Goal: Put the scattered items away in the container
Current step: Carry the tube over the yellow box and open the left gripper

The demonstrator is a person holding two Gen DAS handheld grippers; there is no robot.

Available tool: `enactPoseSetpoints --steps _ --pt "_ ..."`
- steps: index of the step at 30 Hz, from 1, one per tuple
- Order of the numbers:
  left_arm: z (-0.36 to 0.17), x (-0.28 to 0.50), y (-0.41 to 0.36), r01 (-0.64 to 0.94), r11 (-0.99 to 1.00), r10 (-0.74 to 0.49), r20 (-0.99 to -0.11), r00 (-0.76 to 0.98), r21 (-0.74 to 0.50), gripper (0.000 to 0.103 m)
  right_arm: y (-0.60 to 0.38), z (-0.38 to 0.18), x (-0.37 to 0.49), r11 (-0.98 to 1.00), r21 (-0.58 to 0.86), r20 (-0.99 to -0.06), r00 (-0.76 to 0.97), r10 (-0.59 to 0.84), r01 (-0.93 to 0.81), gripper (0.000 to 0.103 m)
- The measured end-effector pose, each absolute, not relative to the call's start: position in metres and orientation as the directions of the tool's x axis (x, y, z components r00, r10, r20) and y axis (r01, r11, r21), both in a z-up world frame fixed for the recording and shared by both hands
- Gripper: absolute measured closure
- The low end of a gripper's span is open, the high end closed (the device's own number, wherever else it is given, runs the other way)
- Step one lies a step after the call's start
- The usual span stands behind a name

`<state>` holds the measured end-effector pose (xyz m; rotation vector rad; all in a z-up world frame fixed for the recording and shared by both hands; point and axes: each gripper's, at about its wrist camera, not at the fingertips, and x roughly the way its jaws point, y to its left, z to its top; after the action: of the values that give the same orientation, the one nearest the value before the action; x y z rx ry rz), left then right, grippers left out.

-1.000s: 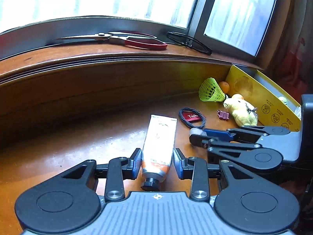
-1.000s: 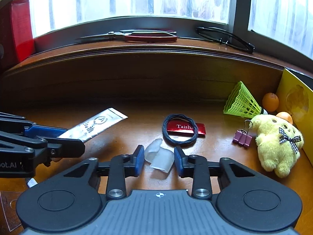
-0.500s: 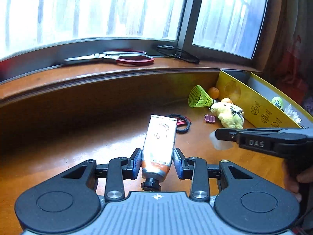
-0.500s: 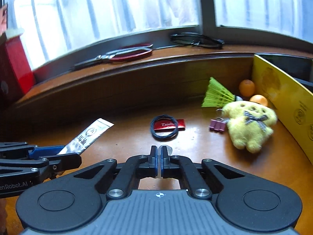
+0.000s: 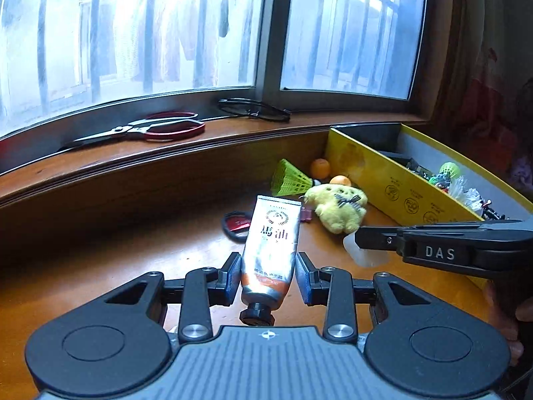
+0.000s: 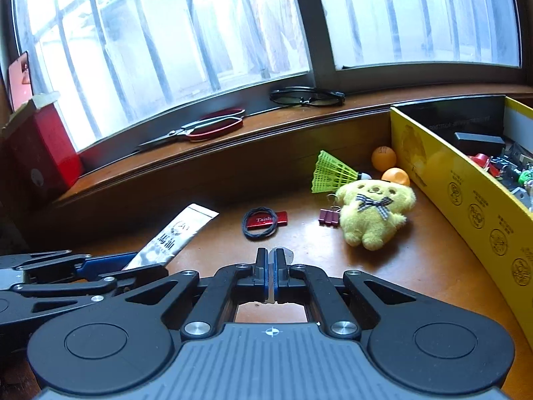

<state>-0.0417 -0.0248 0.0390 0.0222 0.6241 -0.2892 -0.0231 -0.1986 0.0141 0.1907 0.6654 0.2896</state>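
While the left gripper clamps a silver-and-orange cream tube above the brown wooden desk, the right gripper pinches a translucent plastic piece; both hang just beside the open yellow cardboard box, whose near wall borders clear desk.

Left gripper: pointed forward and tilted downward, blue pads pressed on either side of the lower end of a tube, cap end nearest the camera, tube lifted clear of the surface. Right gripper: likewise angled downward, to the right of the left one and level with it; jaws drawn almost together on a small translucent piece that sticks out past the tips. Fingers of a hand visible at far right.
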Motion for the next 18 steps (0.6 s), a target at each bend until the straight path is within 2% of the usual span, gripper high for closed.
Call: enactPoseSetpoints --steps 9,18 --pt "0.058 -0.02 -0.092 0.295 0.953 -0.281 -0.564 0.777 -0.067 0.066 -0.266 0.04 -0.026 0.922 0.323 -0.526 0.769 0.364 -0.216 0.098" --pt "0.073 0.013 -0.169 0.365 0.931 -0.321 -0.546 0.774 -0.031 0.066 -0.338 0.055 -0.021 0.916 0.367 -0.496 0.798 0.342 -0.164 0.098"
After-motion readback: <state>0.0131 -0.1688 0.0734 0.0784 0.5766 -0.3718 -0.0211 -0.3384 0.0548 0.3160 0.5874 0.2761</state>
